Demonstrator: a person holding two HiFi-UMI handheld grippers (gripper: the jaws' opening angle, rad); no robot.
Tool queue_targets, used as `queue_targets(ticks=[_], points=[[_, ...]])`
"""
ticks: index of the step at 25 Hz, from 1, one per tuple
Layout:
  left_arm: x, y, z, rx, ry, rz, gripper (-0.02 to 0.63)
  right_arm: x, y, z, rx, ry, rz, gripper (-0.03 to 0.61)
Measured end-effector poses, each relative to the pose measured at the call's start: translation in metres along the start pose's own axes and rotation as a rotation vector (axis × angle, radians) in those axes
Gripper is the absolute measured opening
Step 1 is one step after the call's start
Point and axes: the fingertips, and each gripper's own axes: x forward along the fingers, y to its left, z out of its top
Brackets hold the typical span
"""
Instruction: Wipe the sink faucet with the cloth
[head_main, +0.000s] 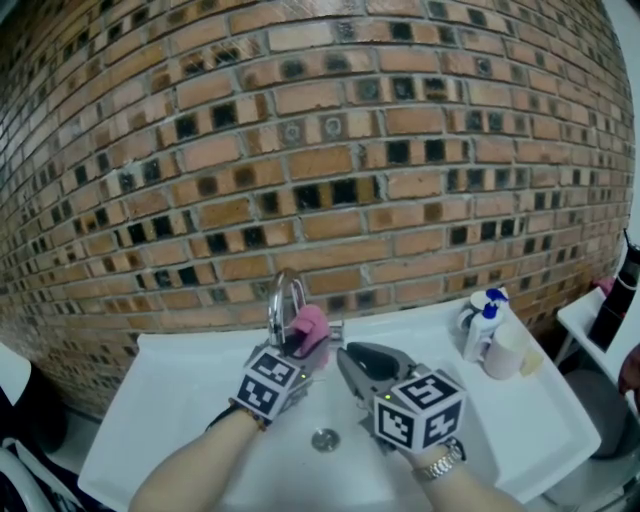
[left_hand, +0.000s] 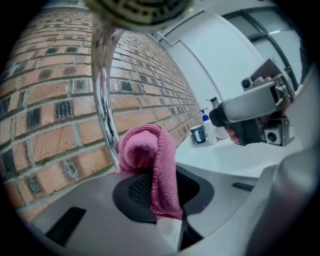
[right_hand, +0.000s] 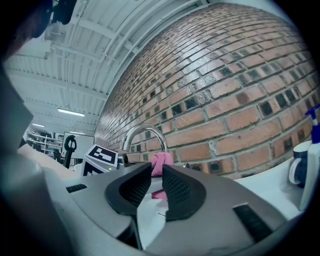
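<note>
The chrome arched faucet (head_main: 284, 298) rises at the back of the white sink (head_main: 180, 380). A pink cloth (left_hand: 152, 160) sticks up folded between the jaws of my left gripper (left_hand: 161, 202), which is shut on it. The bunched cloth (head_main: 309, 327) rests against the faucet's upright pipe (left_hand: 104, 100), below the spout's aerator (left_hand: 140, 9). My left gripper (head_main: 299, 346) sits just right of the pipe. To its right my right gripper (head_main: 347, 354) hovers over the basin, its jaws a little apart with nothing between them (right_hand: 156, 187). From there the faucet (right_hand: 145, 132) and cloth (right_hand: 161, 161) lie straight ahead.
A brick wall (head_main: 330, 150) stands close behind the faucet. The drain (head_main: 325, 439) lies under the grippers. A spray bottle (head_main: 485, 322) and a cup (head_main: 507, 353) stand at the sink's right end. A dark bottle (head_main: 620, 295) stands on a ledge at far right.
</note>
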Motion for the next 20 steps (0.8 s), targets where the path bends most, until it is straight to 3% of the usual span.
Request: queue_targets(ticks=[7, 20], points=[[-0.017, -0.004, 0.004, 0.015, -0.038, 0.058, 0.069, 0.000, -0.005, -0.002, -0.005, 0.001, -0.010, 0.080], [-0.072, -0.035, 0.000, -0.026, -0.078, 0.038, 0.069, 0.002, -0.005, -0.010, -0.078, 0.021, -0.032, 0.080]])
